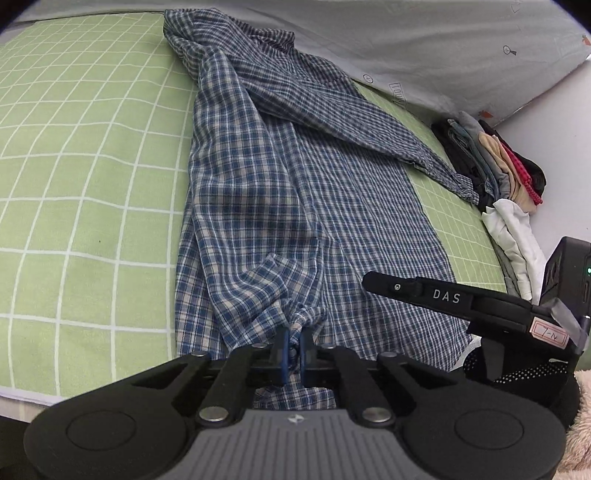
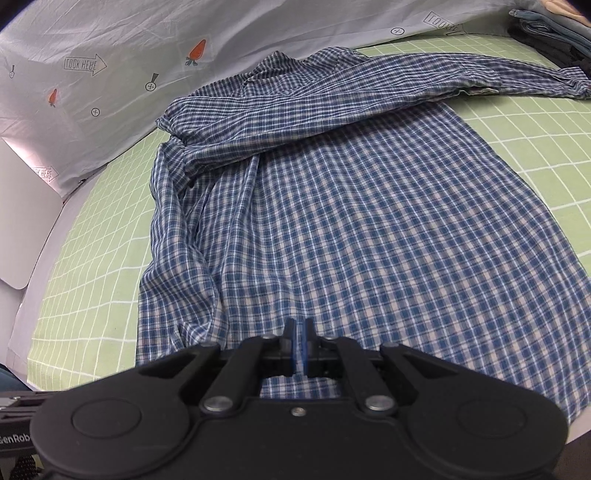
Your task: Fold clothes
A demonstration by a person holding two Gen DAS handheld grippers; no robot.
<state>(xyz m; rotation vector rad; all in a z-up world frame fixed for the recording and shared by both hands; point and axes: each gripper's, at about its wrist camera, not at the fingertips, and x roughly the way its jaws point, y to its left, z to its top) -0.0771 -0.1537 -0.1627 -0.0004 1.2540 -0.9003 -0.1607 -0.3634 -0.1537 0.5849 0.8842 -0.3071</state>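
Observation:
A blue-and-white checked shirt lies spread on the green grid bedsheet, collar far from me. One sleeve runs down the body; the other stretches out sideways. My left gripper is shut on a bunched pinch of the shirt near its lower edge. My right gripper has its blue pads together over the shirt's lower part. The cloth around it lies flat, and no pinched fabric shows. In the left wrist view the right gripper hovers just to the right, above the shirt.
A stack of folded clothes sits by the wall past the outstretched sleeve, with a white garment in front of it. A grey printed quilt lies behind the collar. The bed's edge runs near me.

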